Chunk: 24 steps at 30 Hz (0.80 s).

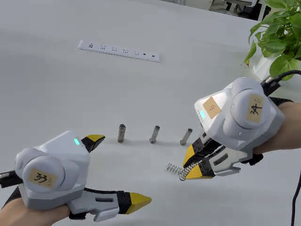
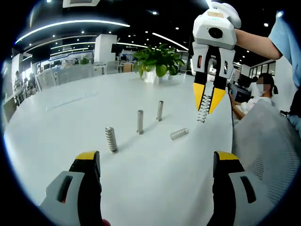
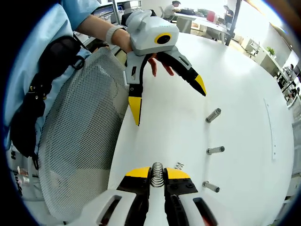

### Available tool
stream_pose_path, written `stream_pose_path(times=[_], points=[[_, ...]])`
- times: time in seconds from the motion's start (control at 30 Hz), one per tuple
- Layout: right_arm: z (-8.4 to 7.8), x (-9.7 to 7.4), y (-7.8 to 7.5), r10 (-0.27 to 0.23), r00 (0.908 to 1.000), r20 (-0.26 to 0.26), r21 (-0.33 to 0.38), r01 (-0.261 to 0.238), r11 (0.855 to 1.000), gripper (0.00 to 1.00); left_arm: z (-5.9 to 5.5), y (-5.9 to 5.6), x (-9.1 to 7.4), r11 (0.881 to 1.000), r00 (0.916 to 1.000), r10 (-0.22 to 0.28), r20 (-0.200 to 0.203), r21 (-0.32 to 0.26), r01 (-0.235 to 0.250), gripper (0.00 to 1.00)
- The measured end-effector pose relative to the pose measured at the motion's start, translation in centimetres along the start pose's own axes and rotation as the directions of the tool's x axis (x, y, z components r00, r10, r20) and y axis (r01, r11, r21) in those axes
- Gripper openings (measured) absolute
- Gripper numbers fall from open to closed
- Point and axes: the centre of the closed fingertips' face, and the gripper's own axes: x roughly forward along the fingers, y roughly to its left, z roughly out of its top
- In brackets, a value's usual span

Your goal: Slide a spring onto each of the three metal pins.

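Steel spring, half hidden, sits clamped in the right gripper.

An open-plan office is shown. A large white tabletop is seen, with a white power strip laid near its far edge and a leafy potted plant set at its far right corner. Long curved strip lights and small round spotlights are fixed in a dark ceiling. A grey mesh office chair is drawn up beside one edge of the tabletop. Further desks are ranged beyond it, and a seated person is seen at one of them.
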Motion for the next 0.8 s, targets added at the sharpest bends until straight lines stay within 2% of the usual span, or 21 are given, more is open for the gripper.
stream_pose_path(times=[0.27,0.57,0.63,0.8], points=[[-0.2,-0.5,-1.9,-0.017,0.9996,-0.023,-0.006,0.017,1.0,0.07,-0.3,0.4,-0.7,1.0,0.9995,0.029,-0.01,-0.006,-0.029,0.99],[0.2,-1.0,-5.6,-0.079,0.9944,-0.07,-0.048,0.076,0.996,0.07,-0.4,1.1,-1.3,0.998,0.9978,0.065,-0.011,-0.011,-0.065,0.99],[0.2,-1.0,-6.1,-0.084,0.9921,-0.093,-0.067,0.078,0.995,0.07,-0.4,1.1,-1.3,0.997,0.9974,0.071,-0.013,-0.011,-0.071,0.99],[0.9,-1.2,-7.1,-0.085,0.9905,-0.108,-0.087,0.076,0.993,0.07,-0.4,0.9,-1.4,0.997,0.9974,0.072,-0.013,-0.011,-0.072,0.99]])
